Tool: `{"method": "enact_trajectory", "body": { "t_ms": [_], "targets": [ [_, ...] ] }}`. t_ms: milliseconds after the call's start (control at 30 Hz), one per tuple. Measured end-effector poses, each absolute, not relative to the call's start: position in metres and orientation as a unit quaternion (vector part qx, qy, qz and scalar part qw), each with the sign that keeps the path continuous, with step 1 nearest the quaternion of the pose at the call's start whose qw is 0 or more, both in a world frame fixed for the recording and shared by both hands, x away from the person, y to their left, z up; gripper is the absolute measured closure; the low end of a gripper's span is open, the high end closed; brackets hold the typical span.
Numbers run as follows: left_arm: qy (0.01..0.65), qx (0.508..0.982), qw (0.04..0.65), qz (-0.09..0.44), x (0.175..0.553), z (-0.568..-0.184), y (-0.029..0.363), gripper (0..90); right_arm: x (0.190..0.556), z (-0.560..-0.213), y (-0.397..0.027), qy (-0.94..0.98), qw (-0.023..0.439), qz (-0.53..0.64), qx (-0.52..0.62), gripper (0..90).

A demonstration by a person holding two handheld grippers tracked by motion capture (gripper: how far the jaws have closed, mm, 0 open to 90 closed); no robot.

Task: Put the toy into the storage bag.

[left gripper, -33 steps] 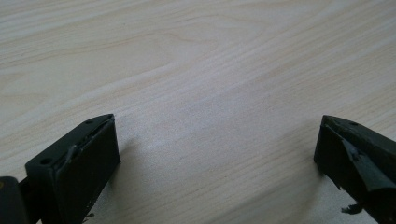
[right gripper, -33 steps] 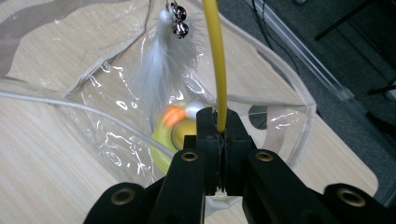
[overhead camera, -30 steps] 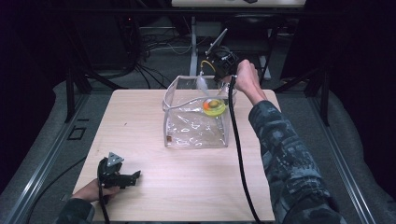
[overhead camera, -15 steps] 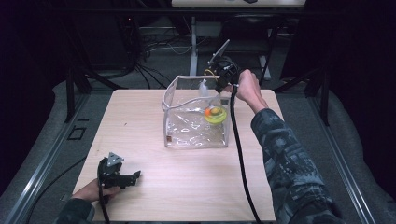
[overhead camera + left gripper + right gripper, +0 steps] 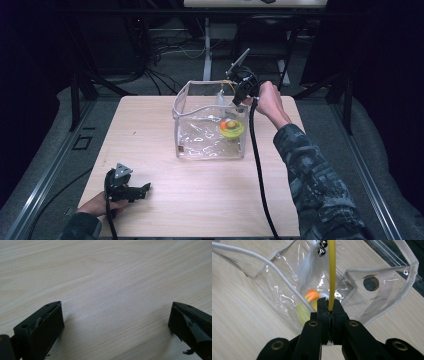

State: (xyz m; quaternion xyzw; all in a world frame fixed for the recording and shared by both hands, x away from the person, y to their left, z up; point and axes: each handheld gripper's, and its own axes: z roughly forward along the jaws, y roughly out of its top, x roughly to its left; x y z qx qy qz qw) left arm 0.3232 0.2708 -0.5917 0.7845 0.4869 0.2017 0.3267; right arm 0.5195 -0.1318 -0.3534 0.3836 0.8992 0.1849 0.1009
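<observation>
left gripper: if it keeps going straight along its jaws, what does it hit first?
Probably just the bare wooden table. The left gripper sits low with its jaws open, angled down at the tabletop, nothing between them. In the high view the clear bag lies farther off, seemingly outside that line; depth is uncertain.

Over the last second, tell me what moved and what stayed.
The right tool, shut on the yellow wand, rose slightly and drew toward the clear bag's far right rim. The left tool stayed open on the table; the bag and yellow toy kept their places.

Dim, dark surroundings; lit table (image 5: 150, 130) soft-focused; glare on clear plastic bin (image 5: 287, 297).
</observation>
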Motion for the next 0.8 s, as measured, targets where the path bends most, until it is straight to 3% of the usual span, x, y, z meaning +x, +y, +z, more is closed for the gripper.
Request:
{"method": "enact_trajectory", "body": {
  "t_ms": [800],
  "targets": [
    [0.484, 0.786, 0.327, 0.201, 0.323, -0.592, 0.271, 0.1, 0.530, -0.365, -0.132, 0.895, 0.075, 0.157, 0.410, 87.9]
  ]
}}
